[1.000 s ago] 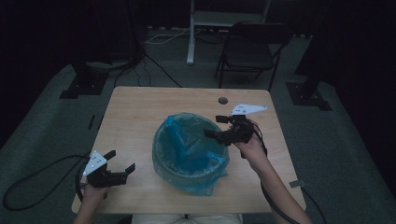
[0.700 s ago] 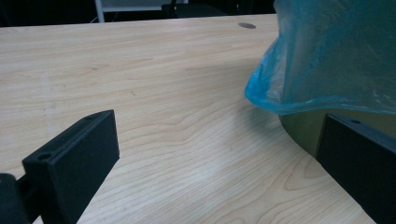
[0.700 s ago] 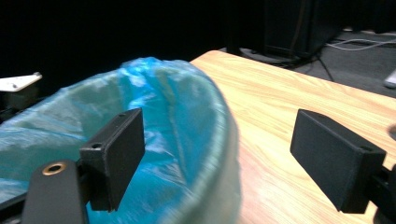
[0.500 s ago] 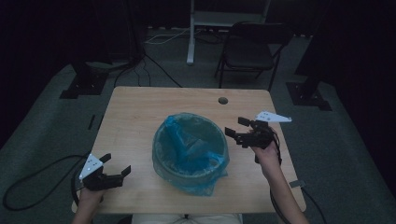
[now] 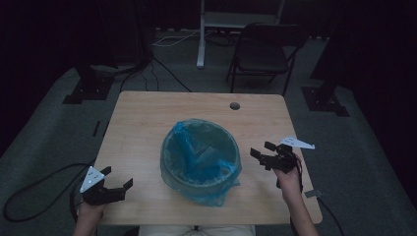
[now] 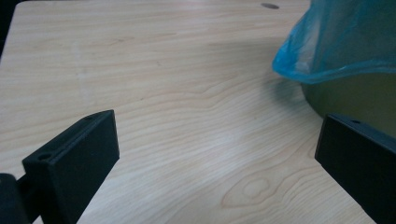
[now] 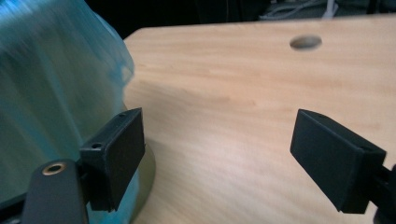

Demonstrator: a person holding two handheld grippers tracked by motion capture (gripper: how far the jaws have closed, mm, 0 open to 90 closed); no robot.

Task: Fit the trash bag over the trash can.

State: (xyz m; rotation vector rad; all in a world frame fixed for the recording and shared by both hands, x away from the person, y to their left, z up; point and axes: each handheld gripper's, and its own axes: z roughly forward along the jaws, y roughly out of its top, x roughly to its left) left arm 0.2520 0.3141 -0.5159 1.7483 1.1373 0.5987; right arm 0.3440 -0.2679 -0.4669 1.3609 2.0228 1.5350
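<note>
Both grippers w/ jaws wide, empty: left gripper [image 5: 114, 186] near table [image 5: 147, 118] corner, right gripper [image 5: 263, 154] just beside blue-bagged bin [image 5: 200, 160].

A dim lab or studio: black curtains, equipment stands [image 5: 91, 81] with floor cables [image 5: 162, 66], 1 folding chair [image 5: 263, 51], grey carpet.

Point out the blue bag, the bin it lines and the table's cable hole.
Bag [image 5: 189, 147]: high view, liner inside the bin.
Bin [image 6: 355, 95]: left gripper view, olive side wall below the bag.
Hole [image 5: 234, 105]: high view, its middle, far table edge.
</note>
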